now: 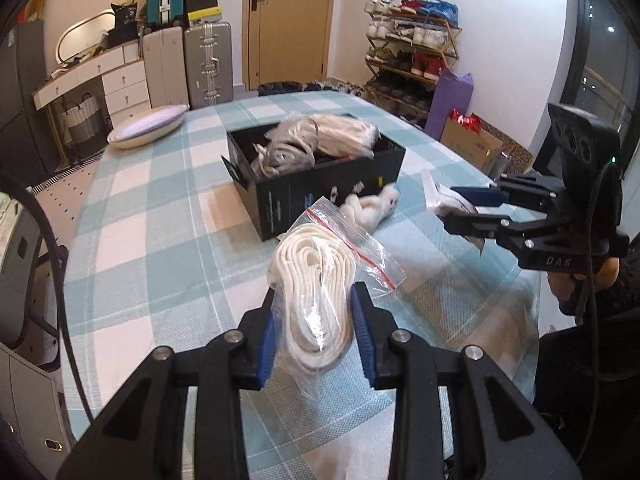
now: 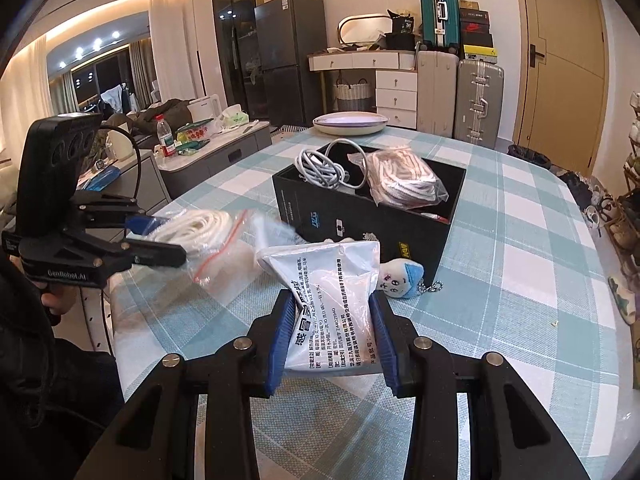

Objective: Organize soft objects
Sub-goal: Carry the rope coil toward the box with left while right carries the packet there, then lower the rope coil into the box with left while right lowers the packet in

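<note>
Both jaws pinch bags: left gripper (image 1: 316,336) a rope bag (image 1: 320,280), right gripper (image 2: 334,340) a white packet (image 2: 332,300), above open table (image 1: 160,240) short of the black box (image 1: 320,184).

White walls, tan door (image 1: 290,20), suitcases (image 1: 208,65) beside white dresser (image 1: 120,80), shoe rack (image 1: 412,48) (crowded), ceiling spotlights (image 2: 96,44).

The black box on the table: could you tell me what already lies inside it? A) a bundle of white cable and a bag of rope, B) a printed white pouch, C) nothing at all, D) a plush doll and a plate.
A: in the right wrist view the black box holds a coiled white cable and a clear bag of rope.
</note>
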The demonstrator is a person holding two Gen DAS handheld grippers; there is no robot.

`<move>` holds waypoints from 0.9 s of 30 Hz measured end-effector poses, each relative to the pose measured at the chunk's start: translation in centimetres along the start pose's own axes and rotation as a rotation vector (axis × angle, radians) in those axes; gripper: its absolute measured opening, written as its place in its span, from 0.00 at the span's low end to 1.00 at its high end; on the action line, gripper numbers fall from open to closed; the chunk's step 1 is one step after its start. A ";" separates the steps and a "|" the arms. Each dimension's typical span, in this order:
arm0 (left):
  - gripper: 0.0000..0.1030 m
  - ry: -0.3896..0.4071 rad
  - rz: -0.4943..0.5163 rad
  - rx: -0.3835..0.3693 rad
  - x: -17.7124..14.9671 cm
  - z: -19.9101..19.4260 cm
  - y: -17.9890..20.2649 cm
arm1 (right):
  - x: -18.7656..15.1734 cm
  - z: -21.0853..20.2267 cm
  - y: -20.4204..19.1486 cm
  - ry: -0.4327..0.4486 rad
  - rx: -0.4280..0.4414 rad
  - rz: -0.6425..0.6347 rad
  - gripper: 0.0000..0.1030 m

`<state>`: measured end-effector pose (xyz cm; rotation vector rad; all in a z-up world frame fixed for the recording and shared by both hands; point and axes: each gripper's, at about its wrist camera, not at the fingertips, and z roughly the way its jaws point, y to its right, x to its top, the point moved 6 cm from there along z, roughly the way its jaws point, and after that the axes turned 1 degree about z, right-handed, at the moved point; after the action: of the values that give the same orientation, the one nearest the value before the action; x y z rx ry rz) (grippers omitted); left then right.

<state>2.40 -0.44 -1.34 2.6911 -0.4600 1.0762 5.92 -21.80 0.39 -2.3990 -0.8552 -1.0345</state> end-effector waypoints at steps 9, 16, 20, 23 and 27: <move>0.31 0.055 -0.033 0.024 2.6 -0.7 -1.3 | 1.2 -1.4 0.9 0.046 -0.030 0.021 0.38; 0.31 0.096 -0.070 0.041 4.7 -0.1 -2.4 | 2.7 -1.9 2.5 0.088 -0.063 0.067 0.38; 0.31 0.114 -0.099 0.053 5.9 0.6 -3.3 | 3.7 -1.8 3.2 0.102 -0.077 0.083 0.37; 0.31 0.128 -0.115 0.055 6.9 1.2 -3.8 | 4.4 -1.6 4.0 0.113 -0.089 0.097 0.37; 0.31 0.135 -0.126 0.059 8.2 2.1 -4.3 | 5.2 -1.3 4.7 0.122 -0.102 0.115 0.37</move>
<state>10.86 1.23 2.58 2.6346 -0.2355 1.2425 11.21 -24.05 4.59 -2.4079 -0.6292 -1.1907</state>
